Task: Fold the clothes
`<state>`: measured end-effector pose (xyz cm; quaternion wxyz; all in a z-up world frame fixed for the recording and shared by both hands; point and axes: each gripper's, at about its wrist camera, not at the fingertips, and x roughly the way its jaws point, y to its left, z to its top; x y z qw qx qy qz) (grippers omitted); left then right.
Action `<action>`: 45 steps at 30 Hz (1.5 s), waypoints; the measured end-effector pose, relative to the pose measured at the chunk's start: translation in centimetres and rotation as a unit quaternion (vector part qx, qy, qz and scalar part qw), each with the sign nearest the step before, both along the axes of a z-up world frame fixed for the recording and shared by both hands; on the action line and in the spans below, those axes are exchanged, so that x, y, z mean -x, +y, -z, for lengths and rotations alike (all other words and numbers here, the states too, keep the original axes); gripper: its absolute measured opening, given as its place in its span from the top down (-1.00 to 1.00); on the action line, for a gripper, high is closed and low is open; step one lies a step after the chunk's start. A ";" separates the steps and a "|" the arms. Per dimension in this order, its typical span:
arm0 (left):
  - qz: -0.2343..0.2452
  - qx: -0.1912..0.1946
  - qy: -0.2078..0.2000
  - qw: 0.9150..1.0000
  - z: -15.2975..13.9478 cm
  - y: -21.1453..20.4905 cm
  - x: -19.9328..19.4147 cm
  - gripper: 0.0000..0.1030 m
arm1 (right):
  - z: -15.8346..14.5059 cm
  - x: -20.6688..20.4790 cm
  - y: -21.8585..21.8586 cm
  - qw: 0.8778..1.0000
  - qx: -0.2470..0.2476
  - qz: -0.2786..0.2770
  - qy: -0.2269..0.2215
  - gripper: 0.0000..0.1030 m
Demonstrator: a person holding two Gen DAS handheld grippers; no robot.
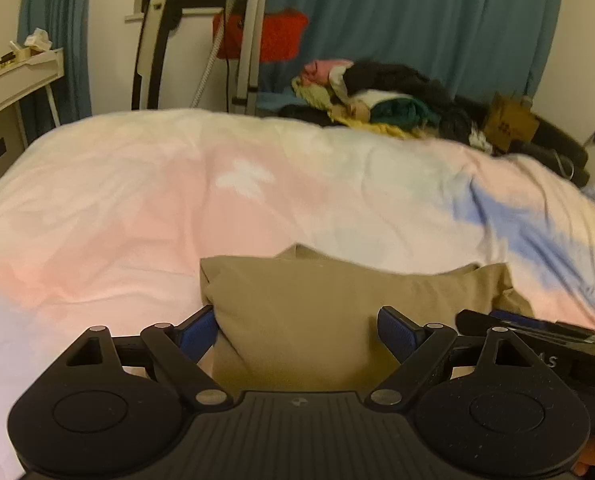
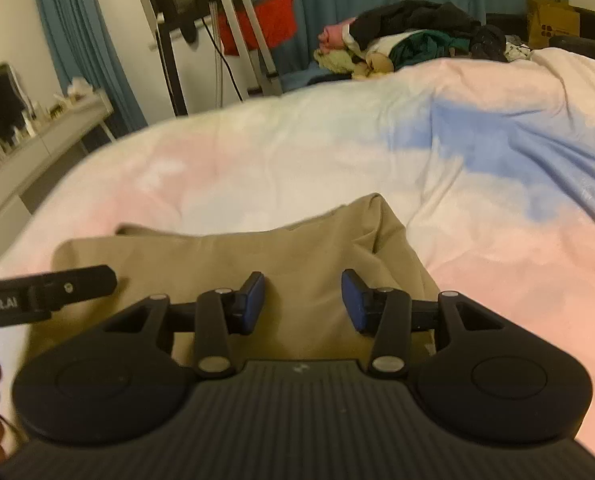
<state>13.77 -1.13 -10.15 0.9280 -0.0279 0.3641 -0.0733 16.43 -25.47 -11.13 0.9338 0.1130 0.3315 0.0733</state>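
My hand-held gripper [image 2: 303, 300] is black with blue pads [image 2: 253, 300]. The garment [image 1: 317, 320] is plain tan, the duvet [image 1: 177, 200] mottled pink, white and blue, the curtain [image 1: 417, 20] teal.

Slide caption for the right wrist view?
Open right claw over folded tan garment on pastel duvet.

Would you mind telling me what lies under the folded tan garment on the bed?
The folded tan fabric garment rests directly on the pastel pink, white and blue tie-dye duvet, which shows all around it. Whatever sits beneath the garment's own layers, or under the duvet, is covered.
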 end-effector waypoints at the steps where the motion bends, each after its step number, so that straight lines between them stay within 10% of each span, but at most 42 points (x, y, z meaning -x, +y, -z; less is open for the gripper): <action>1: -0.002 -0.002 0.001 1.000 0.3 0.0 0.0 -0.68 | -0.2 0.3 0.0 1.000 0.000 -0.001 -0.002 0.12; 12: 0.038 0.006 -0.009 0.999 -3.1 0.3 7.6 -0.67 | -5.6 9.5 -0.1 0.999 -0.019 -0.012 -0.041 0.09; 26: 0.003 0.108 0.100 0.989 -2.2 2.9 12.0 -0.67 | -2.8 12.6 -0.2 0.999 -0.032 0.014 0.029 0.10; 38: -0.094 0.318 0.206 0.921 3.6 6.5 9.7 -0.61 | -3.6 13.7 -1.2 0.994 -0.103 0.028 0.018 0.06; 42: -0.128 0.376 0.184 0.899 4.2 7.9 8.9 -0.24 | -3.5 14.2 -2.5 0.980 -0.188 0.054 0.026 -0.75; 45: -0.146 0.398 0.185 0.886 4.9 8.5 9.1 0.03 | -1.9 14.2 -3.7 0.951 -0.297 0.060 0.064 -0.73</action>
